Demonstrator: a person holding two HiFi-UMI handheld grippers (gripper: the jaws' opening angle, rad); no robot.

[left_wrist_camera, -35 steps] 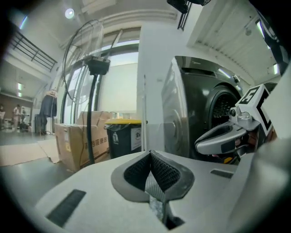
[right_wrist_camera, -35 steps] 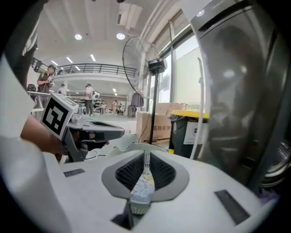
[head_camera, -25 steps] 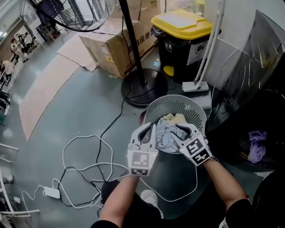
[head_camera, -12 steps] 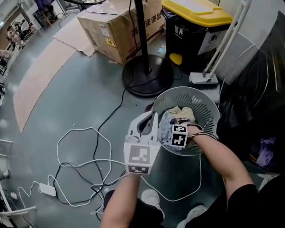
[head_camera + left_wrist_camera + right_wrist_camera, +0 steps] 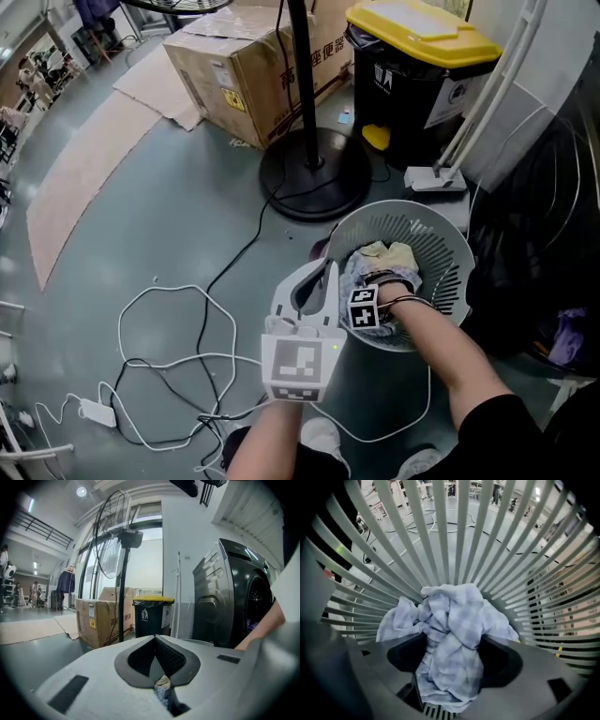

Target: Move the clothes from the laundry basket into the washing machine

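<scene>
Two claws, two states: your right claw (image 5: 452,656), down inside the laundry basket (image 5: 441,253), has just been opening its jaws wide, with the pale blue checked cloth (image 5: 450,616) bunched loose between them. Your left claw (image 5: 325,272), just outside the basket's rim, is closed on nothing.

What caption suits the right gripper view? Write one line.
Right tool, jaws just opened wide, straddles a blue checked cloth inside the slatted laundry basket.
</scene>
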